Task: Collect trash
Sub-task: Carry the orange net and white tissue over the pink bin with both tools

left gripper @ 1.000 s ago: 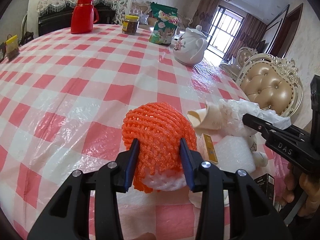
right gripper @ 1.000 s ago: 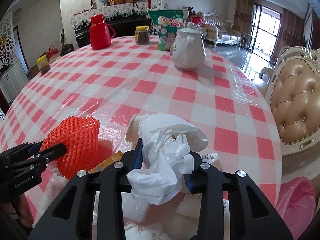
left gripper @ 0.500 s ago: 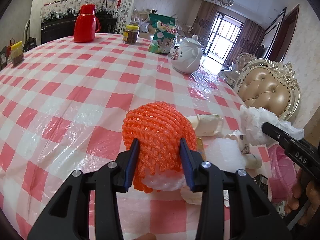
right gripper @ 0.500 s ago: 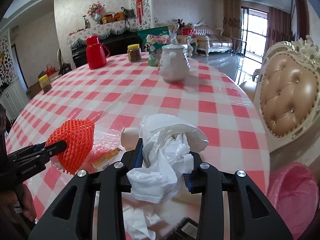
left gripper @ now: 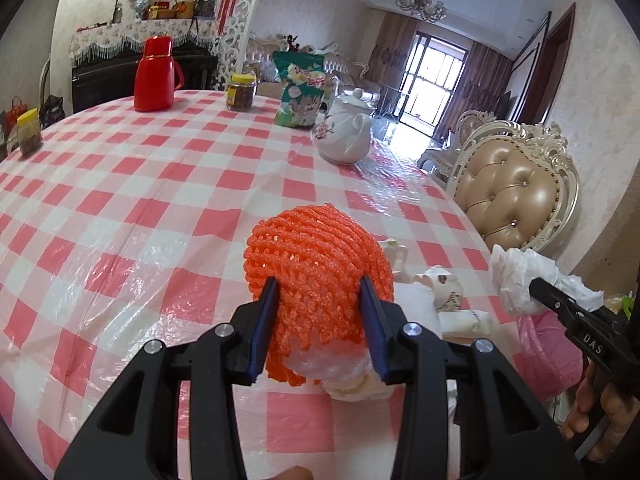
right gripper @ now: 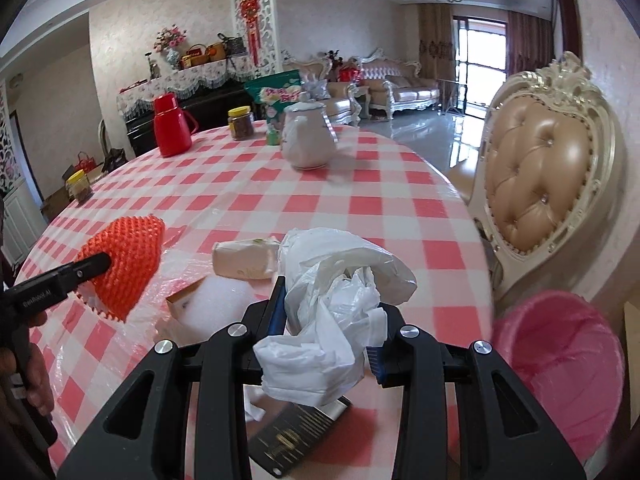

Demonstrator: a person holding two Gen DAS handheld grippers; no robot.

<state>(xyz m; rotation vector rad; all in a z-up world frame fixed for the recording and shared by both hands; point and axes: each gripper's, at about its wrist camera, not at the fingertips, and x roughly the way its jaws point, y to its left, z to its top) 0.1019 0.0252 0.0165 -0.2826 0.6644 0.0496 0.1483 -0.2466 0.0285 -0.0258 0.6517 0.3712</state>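
Note:
My left gripper is shut on an orange foam fruit net with white foam under it, held above the checked table. It also shows in the right wrist view. My right gripper is shut on a crumpled white plastic bag, near the table's right edge. The bag also shows in the left wrist view. A pink-lined bin stands beside the table, lower right. Paper wrappers, white foam and a dark packet lie on the table.
A white teapot, a red flask, a snack bag and jars stand at the far side. A padded beige chair stands at the right behind the bin.
My right gripper has carried the plastic bag to the right, toward the table edge and the pink bin. My left gripper has lifted the orange net slightly and held its grip.

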